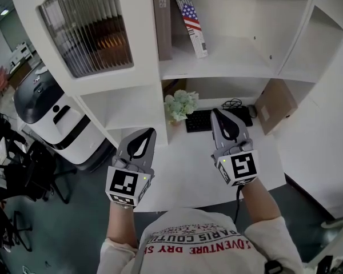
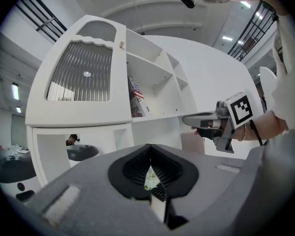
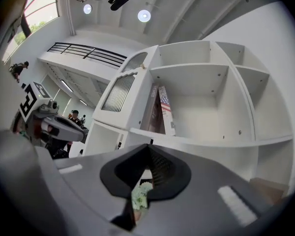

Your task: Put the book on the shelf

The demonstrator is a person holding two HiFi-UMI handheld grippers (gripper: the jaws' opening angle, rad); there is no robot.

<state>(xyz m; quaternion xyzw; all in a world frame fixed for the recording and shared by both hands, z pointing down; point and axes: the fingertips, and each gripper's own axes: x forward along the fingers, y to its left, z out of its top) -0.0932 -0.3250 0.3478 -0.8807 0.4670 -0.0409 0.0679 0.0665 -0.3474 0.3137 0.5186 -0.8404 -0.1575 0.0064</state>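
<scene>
Two books are resting on the upper shelf of the white shelf unit (image 1: 228, 67) in the head view: a brown book (image 1: 162, 21) showing "HOME" on its spine, and the flag-covered book (image 1: 193, 21) leaning just beside it. Below, the grey left gripper (image 1: 152, 131) and right gripper (image 1: 215, 112) are hovering over the white desk (image 1: 177, 178), near a black keyboard (image 1: 208, 120). The person's shirt is showing "ADVENTURE DRY".

From the left gripper view, its jaws are sitting together, empty.

From the right gripper view, its jaws are likewise meeting on nothing, under a high white ceiling.
</scene>
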